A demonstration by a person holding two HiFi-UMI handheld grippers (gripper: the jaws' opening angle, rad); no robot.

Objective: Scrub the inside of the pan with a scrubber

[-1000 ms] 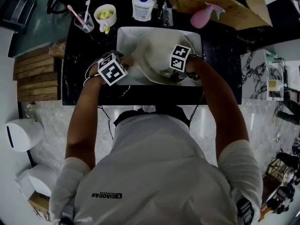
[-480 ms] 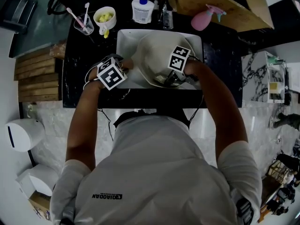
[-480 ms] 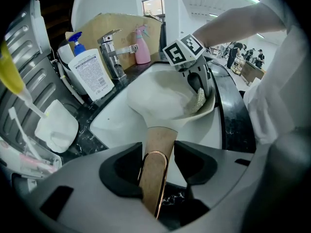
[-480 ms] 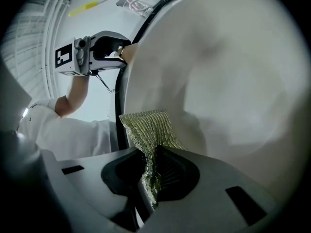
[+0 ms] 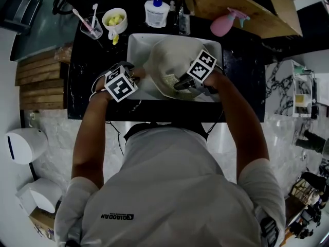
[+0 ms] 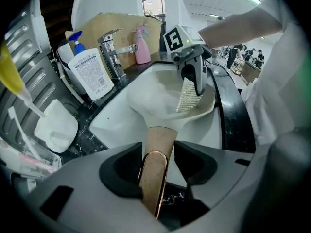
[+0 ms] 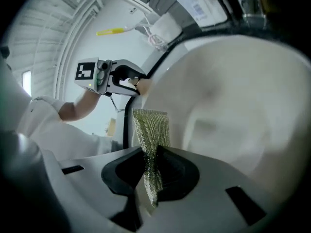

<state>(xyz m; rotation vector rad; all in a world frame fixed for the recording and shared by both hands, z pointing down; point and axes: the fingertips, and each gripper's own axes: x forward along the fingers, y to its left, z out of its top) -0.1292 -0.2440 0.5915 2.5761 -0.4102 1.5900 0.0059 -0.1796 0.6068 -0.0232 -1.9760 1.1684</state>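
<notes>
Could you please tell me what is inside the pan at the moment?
Only the scrubber, clamped in the right gripper, hangs inside the pan. The rest of the pale inside that shows looks bare; the patch behind the scrubber is covered.

Black marbled counter (image 5: 241,71), white basin (image 5: 134,45), chrome tap (image 6: 112,52). Pale marble floor (image 5: 56,133). Wood slats (image 5: 38,84) on the left, cardboard box (image 5: 241,4) behind. Dim overhead view.
</notes>
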